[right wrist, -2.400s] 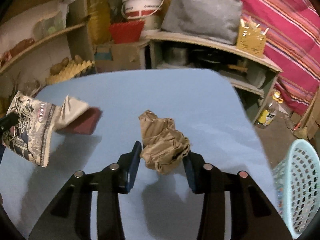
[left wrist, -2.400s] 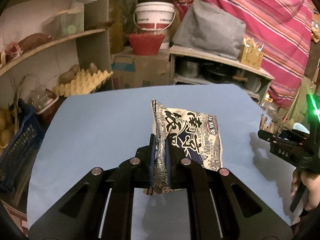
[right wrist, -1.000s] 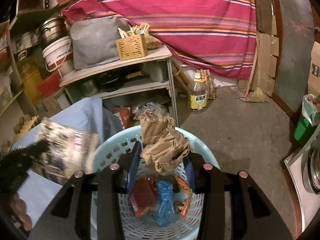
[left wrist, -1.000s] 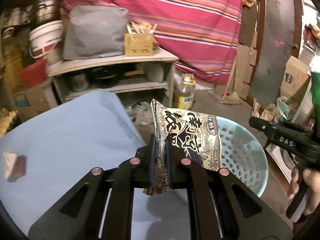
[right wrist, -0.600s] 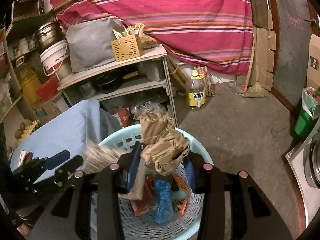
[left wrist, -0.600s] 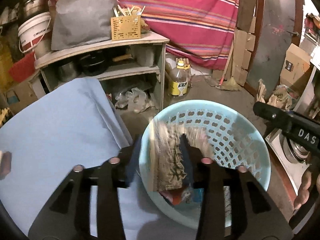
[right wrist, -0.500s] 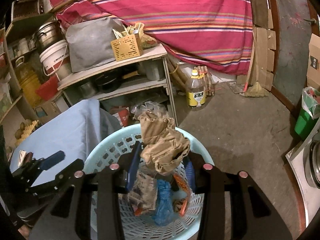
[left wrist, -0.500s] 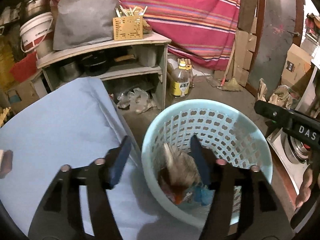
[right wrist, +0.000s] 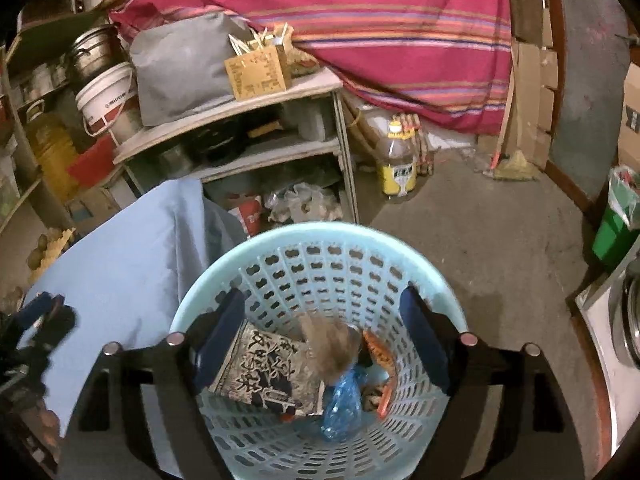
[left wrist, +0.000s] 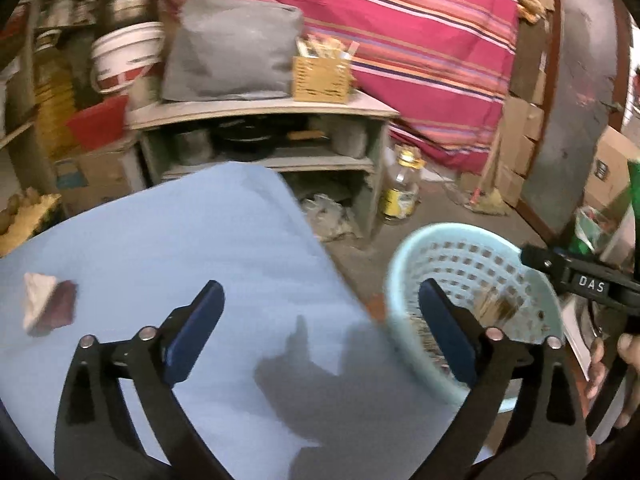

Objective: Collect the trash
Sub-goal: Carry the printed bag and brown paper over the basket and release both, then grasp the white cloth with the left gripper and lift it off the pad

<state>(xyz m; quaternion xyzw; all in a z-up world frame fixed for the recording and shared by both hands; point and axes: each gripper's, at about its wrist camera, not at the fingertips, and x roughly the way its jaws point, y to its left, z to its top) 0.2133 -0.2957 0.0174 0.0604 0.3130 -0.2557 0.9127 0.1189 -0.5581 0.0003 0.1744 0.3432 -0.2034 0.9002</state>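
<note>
A light blue perforated basket point(right wrist: 320, 240) stands on the floor by the blue-covered table point(left wrist: 180, 240). My right gripper point(right wrist: 322, 312) is open right above it. A crumpled brown paper point(right wrist: 328, 346), blurred, is inside the basket beside the printed snack bag point(right wrist: 260, 372), a blue wrapper point(right wrist: 340, 404) and an orange wrapper point(right wrist: 378, 354). My left gripper point(left wrist: 320, 304) is open and empty over the table's right edge, with the basket point(left wrist: 460, 248) to its right. A small white and dark red wrapper point(left wrist: 48, 304) lies on the table at the left.
A grey shelf unit point(right wrist: 248, 120) with pots, a white bucket point(right wrist: 108, 100) and a yellow box stands behind the table. An oil bottle point(right wrist: 396, 160) stands on the floor. A striped red cloth point(right wrist: 380, 40) hangs behind. A green bin point(right wrist: 612, 236) is at the right.
My right gripper has opened and the brown paper has dropped into the basket. My left gripper, open after dropping the snack bag, has swung left from over the basket to the table.
</note>
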